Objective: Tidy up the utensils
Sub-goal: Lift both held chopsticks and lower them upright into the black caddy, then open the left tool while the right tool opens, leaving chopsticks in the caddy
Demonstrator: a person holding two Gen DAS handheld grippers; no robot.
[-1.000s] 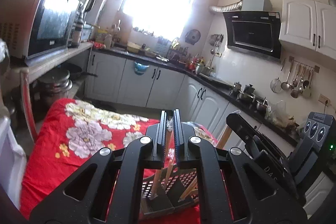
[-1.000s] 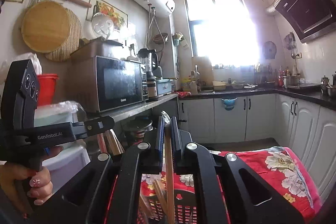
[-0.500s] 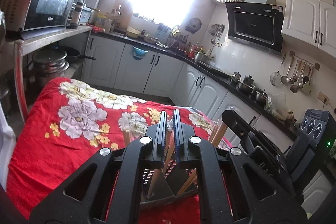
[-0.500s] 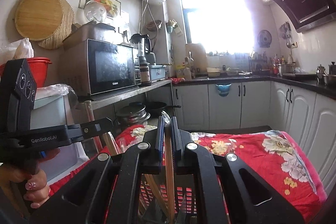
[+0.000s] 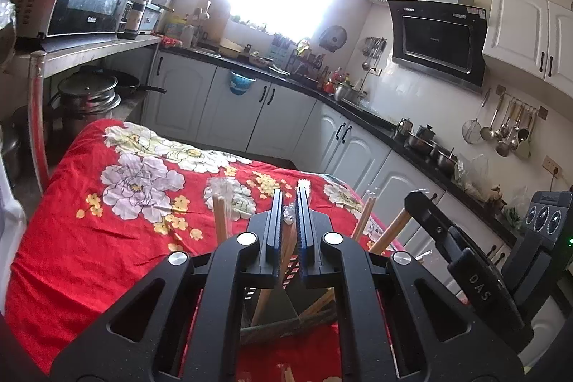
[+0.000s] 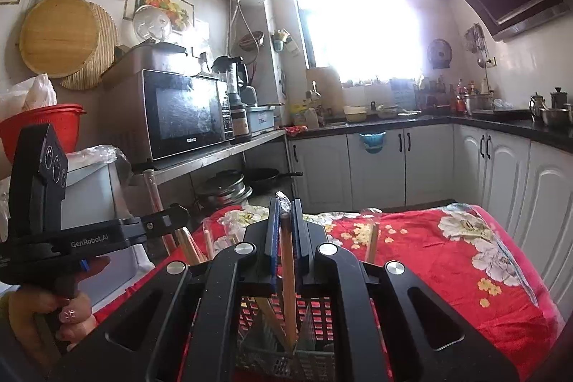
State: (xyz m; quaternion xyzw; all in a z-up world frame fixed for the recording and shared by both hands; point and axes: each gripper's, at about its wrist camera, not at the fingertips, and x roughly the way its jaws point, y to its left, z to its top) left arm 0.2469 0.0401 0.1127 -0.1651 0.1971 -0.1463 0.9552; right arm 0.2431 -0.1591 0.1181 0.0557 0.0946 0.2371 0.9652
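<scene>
Right claw (image 6: 285, 221) pinches 1 wrapped wooden chopstick pair (image 6: 288, 278) upright, its lower end inside the dark perforated plastic utensil basket (image 6: 315, 314) at 6 o'clock. Left claw (image 5: 289, 221) likewise grips another wrapped wooden pair (image 5: 272, 285) over it. Step: insertion. Next, I judge: lower slightly, then release.

— Red flowered tablecloth (image 5: 107, 221): soft woven cloth, matt, slightly creased.
— And the chopsticks (image 6: 288, 278)? Pale bare wood, smooth, sleeved at the top in crinkly clear plastic.
— Utensil basket (image 6: 318, 314): perforated hard plastic, dull grey.
— Right gripper (image 6: 285, 231) and left gripper (image 5: 289, 221): matt black frames, speckled, with shiny metal pins and ribbed blue pads.
— Range hood (image 5: 438, 42): glossy black glass. Cabinet doors (image 5: 265, 117): smooth white lacquer. Stacked pots (image 5: 87, 92): polished steel.
</scene>
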